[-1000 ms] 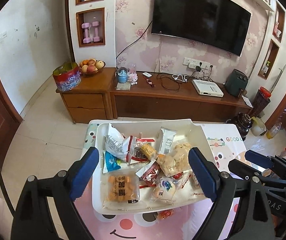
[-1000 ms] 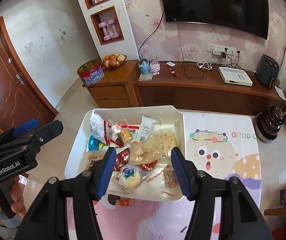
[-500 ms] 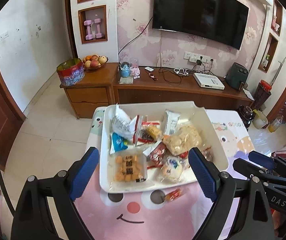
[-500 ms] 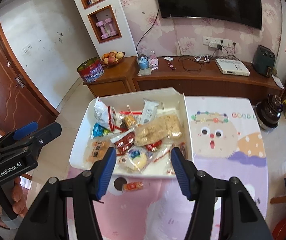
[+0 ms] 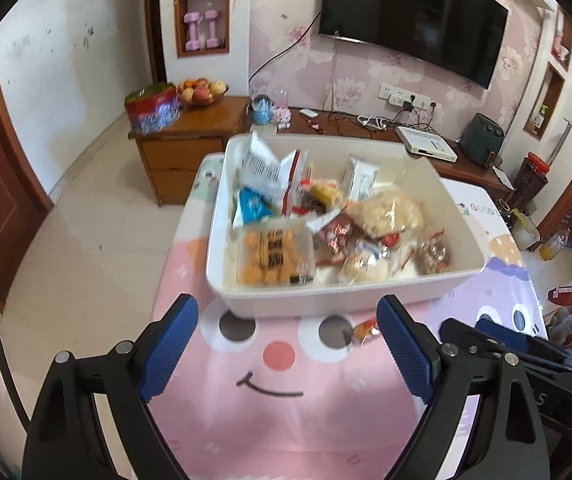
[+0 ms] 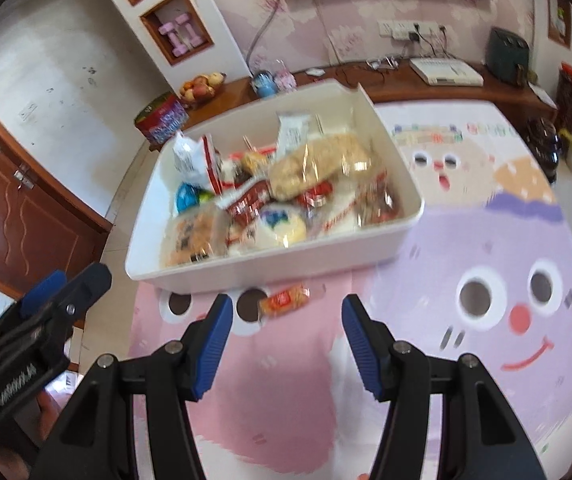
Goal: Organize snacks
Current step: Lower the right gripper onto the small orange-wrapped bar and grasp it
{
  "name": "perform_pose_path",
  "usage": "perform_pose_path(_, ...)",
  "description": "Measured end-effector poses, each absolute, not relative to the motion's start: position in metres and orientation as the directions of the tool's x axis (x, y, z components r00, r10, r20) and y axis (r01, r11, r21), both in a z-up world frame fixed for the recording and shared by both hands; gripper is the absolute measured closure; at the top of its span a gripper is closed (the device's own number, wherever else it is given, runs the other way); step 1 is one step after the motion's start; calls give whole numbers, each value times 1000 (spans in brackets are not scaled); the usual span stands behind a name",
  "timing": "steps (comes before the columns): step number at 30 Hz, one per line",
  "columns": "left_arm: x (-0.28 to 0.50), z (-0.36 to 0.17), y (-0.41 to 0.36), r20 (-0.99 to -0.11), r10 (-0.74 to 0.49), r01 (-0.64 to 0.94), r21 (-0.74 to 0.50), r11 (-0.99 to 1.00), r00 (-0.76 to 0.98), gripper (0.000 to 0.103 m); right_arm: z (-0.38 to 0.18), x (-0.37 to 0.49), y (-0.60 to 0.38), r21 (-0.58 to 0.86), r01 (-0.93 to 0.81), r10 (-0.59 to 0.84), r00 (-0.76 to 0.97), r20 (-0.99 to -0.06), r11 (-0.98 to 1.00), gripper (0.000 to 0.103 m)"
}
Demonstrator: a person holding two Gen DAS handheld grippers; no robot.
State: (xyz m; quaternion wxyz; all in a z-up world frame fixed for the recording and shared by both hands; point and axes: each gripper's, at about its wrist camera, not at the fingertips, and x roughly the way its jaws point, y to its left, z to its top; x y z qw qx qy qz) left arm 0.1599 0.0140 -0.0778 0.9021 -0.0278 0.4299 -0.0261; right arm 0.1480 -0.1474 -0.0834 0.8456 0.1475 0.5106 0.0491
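Observation:
A white bin (image 5: 458, 280) (image 6: 366, 236) full of several wrapped snacks sits on a pink cartoon table mat (image 5: 286, 400). One small orange-red snack packet (image 6: 283, 300) (image 5: 366, 328) lies loose on the mat just in front of the bin. My left gripper (image 5: 286, 344) is open and empty, held before the bin's near wall. My right gripper (image 6: 283, 328) is open and empty, its fingers either side of and just short of the loose packet. Each gripper shows at the edge of the other's view.
A wooden TV cabinet (image 5: 189, 136) with a fruit bowl (image 5: 201, 90) and a red tin (image 5: 151, 108) stands behind the table. A brown door (image 6: 13, 200) is at the left. The mat's purple part (image 6: 486, 260) spreads to the bin's right.
Both grippers have pulled back and lowered, so the bin sits farther up the views. The loose packet in front of the bin has come into sight.

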Motion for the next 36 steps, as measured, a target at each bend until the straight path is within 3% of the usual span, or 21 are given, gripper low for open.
perform_pose_path(18, 148, -133, 65, -822, 16, -129, -70, 989, 570, 13, -164, 184, -112, 236, 301, 90, 426, -900, 924, 46)
perform_pose_path(29, 151, -137, 82, -831, 20, -176, -94, 980, 555, 13, -184, 202, -89, 97, 288, -17, 370, -929, 953, 47)
perform_pose_path(36, 154, -139, 79, -836, 13, -169, -96, 981, 548, 13, -184, 189, -94, 93, 254, -12, 381, -924, 963, 67)
